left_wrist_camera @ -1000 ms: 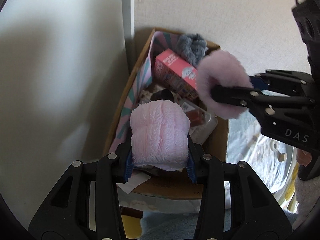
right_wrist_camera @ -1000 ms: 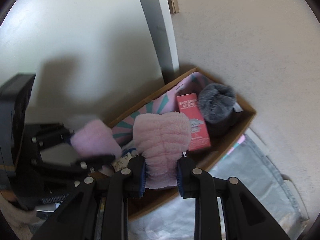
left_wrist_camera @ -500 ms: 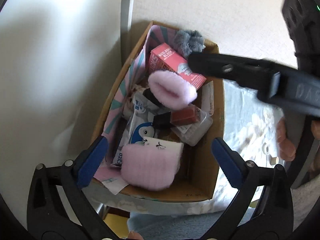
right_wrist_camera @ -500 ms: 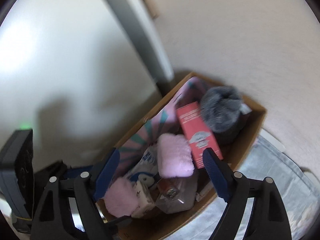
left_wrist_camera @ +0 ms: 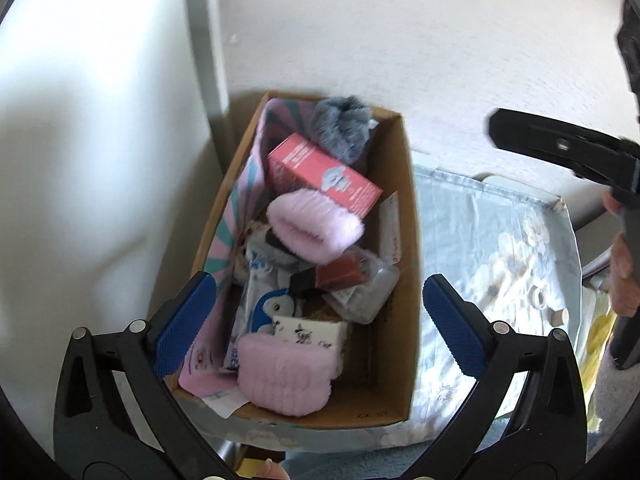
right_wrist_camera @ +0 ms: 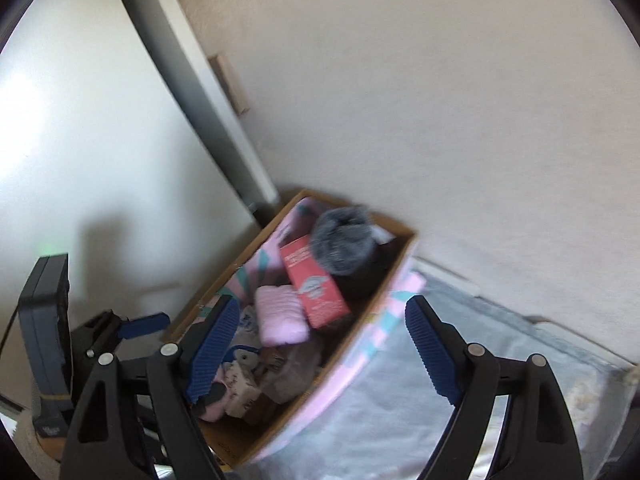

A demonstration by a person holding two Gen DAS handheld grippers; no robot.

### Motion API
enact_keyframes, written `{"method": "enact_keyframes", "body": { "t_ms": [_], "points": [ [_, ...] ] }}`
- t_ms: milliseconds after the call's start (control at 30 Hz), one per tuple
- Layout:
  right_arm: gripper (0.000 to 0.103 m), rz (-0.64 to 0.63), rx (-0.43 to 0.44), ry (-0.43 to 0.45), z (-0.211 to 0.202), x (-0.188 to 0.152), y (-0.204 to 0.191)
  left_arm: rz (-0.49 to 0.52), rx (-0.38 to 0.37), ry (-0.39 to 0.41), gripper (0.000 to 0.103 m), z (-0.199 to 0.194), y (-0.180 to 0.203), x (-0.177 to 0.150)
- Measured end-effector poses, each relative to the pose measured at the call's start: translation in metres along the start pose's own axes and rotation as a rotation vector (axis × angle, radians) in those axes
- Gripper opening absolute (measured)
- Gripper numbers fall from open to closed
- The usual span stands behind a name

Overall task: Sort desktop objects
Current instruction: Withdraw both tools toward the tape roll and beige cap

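A cardboard box (left_wrist_camera: 404, 216) stands in the corner against the wall, also in the right wrist view (right_wrist_camera: 400, 256). Inside lie two fluffy pink rolls, one near the front (left_wrist_camera: 286, 376) and one in the middle (left_wrist_camera: 312, 228) (right_wrist_camera: 280, 320), a red carton (left_wrist_camera: 320, 176) (right_wrist_camera: 314, 284), a grey fluffy ball (left_wrist_camera: 342, 126) (right_wrist_camera: 342, 244), a penguin-print packet (left_wrist_camera: 276, 304) and a clear plastic case (left_wrist_camera: 360, 284). My left gripper (left_wrist_camera: 316, 324) is open and empty above the box's front. My right gripper (right_wrist_camera: 320, 348) is open and empty, above and right of the box.
A floral cloth (left_wrist_camera: 500, 248) covers the table right of the box, with small wooden pieces (left_wrist_camera: 558, 314) on it. White walls (left_wrist_camera: 100, 160) close in behind and left. The right gripper's black arm (left_wrist_camera: 560, 148) crosses the upper right.
Both grippers opened and let their pink fluffy rolls drop into the box. Both have since pulled back and up, the right one moving away to the right.
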State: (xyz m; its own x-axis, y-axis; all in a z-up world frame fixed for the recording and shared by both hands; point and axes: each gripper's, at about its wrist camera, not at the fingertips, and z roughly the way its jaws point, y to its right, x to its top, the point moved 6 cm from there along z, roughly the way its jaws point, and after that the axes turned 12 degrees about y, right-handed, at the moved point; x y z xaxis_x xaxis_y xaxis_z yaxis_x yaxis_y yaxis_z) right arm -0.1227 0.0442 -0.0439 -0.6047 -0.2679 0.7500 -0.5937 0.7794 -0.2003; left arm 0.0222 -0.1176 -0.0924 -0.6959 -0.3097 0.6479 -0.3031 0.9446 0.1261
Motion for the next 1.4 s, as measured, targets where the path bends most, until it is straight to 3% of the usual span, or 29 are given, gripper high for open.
{"method": "enact_keyframes", "body": {
  "t_ms": [100, 200, 400, 667, 867, 1033, 1233, 1400],
  "points": [
    [0.082, -0.017, -0.114, 0.04, -0.025, 0.001, 0.019, 0.015, 0.008, 0.003, 0.103, -0.001, 0.011, 0.009],
    [0.082, 0.007, -0.167, 0.054, -0.046, -0.003, 0.04, 0.028, 0.007, 0.034, 0.103, -0.004, 0.023, 0.02],
    [0.082, 0.071, -0.297, 0.081, -0.095, -0.015, 0.085, 0.101, -0.071, 0.077, 0.103, -0.004, 0.064, 0.042],
    [0.082, 0.176, -0.486, 0.122, -0.179, -0.059, 0.152, 0.289, -0.279, 0.129, 0.103, -0.009, 0.163, 0.05],
    [0.082, 0.239, -0.569, 0.053, -0.206, -0.135, 0.196, 0.466, -0.422, 0.091, 0.103, 0.013, 0.253, 0.002],
    [0.082, 0.274, -0.575, -0.031, -0.195, -0.206, 0.214, 0.583, -0.549, 0.064, 0.103, 0.043, 0.319, -0.056],
    [0.07, 0.302, -0.532, -0.088, -0.174, -0.274, 0.231, 0.726, -0.588, 0.029, 0.093, 0.089, 0.365, -0.122],
    [0.062, 0.268, -0.502, -0.087, -0.157, -0.293, 0.235, 0.762, -0.607, 0.053, 0.088, 0.109, 0.383, -0.146]
  ]
}}
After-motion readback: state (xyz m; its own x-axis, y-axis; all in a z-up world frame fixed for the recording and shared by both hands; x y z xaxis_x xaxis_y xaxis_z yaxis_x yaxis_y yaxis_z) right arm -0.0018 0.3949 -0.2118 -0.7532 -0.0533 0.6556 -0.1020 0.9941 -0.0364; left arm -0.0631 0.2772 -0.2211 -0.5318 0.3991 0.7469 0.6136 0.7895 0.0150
